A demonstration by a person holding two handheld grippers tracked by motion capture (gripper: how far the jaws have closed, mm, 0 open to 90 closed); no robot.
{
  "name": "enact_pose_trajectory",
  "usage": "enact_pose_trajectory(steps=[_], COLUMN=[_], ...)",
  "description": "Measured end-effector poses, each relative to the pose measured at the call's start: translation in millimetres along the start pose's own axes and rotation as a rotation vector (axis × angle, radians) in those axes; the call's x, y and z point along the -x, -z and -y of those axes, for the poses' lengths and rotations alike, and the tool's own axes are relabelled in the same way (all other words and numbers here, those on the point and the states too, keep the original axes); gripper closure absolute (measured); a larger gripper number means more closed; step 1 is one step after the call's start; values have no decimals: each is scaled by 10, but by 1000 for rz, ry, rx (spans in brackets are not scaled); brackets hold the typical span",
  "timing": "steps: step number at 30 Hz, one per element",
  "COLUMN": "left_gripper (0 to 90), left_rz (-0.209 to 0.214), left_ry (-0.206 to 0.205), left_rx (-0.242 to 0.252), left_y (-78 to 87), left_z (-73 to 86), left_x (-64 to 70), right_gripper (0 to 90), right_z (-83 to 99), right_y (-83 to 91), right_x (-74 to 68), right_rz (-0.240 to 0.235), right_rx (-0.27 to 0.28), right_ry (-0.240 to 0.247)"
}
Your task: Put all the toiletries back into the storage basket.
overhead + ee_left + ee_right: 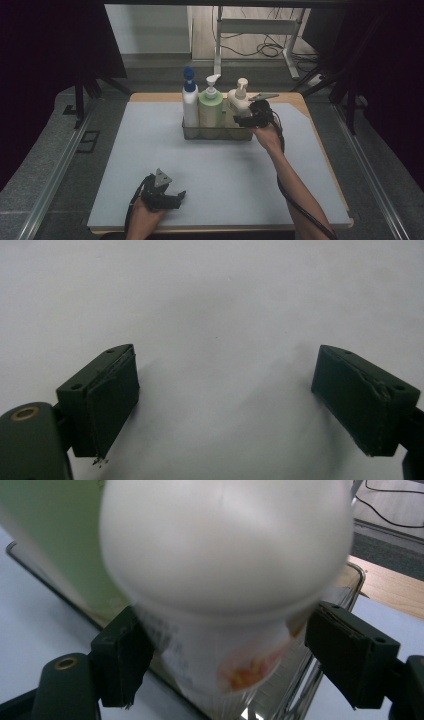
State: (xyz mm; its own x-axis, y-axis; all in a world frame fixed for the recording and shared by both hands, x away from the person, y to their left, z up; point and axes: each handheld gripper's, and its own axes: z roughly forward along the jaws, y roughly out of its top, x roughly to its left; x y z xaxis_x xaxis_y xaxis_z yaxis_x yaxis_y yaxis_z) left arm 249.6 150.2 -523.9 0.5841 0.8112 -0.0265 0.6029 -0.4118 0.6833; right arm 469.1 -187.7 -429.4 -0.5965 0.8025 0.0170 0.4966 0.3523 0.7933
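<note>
A metal wire basket (215, 134) stands at the back middle of the grey mat (225, 175). In it, from left to right, stand a white bottle with a blue cap (190, 102), a green pump bottle (210, 107) and a cream pump bottle (236, 102). My right gripper (239, 120) is at the basket's right end. It is open, with its jaws on either side of the cream bottle (220, 555). The green bottle (50, 540) is right beside that one. My left gripper (179, 198) rests low over the mat near the front left, open and with nothing in it (225, 375).
The basket's rim (350, 580) curves behind the cream bottle. The wooden table edge (300, 100) shows past the mat at the back right. Behind the table are a metal stand (260, 30) and cables on the floor (270, 49). Rails run along both sides.
</note>
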Motion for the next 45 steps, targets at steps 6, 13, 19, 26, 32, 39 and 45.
enact_pose_trajectory(steps=[6, 13, 19, 26, 32, 39, 45], left_gripper=[115, 115, 115, 115, 115, 115, 115], left_rz=[0, 0, 0, 0, 0, -1, 0], left_ry=[0, 0, 2, 2, 2, 0, 0], left_rx=[1, 0, 2, 1, 1, 0, -1], left_y=[-1, 0, -1, 0, 0, 1, 1], left_z=[0, 0, 0, 0, 0, 0, 0], left_x=[0, 0, 3, 2, 1, 0, -1], right_gripper=[215, 242, 320, 536, 755, 898, 899], right_z=[45, 100, 150, 208, 227, 198, 168], right_y=[125, 241, 308, 339, 284, 195, 115], right_x=[13, 11, 46, 156, 203, 216, 231], right_rz=[-19, -38, -32, -29, -16, 5, 22], right_rx=[-1, -30, -55, -62, -76, -77, -97], right_ry=[7, 29, 35, -19, -30, -30, -34])
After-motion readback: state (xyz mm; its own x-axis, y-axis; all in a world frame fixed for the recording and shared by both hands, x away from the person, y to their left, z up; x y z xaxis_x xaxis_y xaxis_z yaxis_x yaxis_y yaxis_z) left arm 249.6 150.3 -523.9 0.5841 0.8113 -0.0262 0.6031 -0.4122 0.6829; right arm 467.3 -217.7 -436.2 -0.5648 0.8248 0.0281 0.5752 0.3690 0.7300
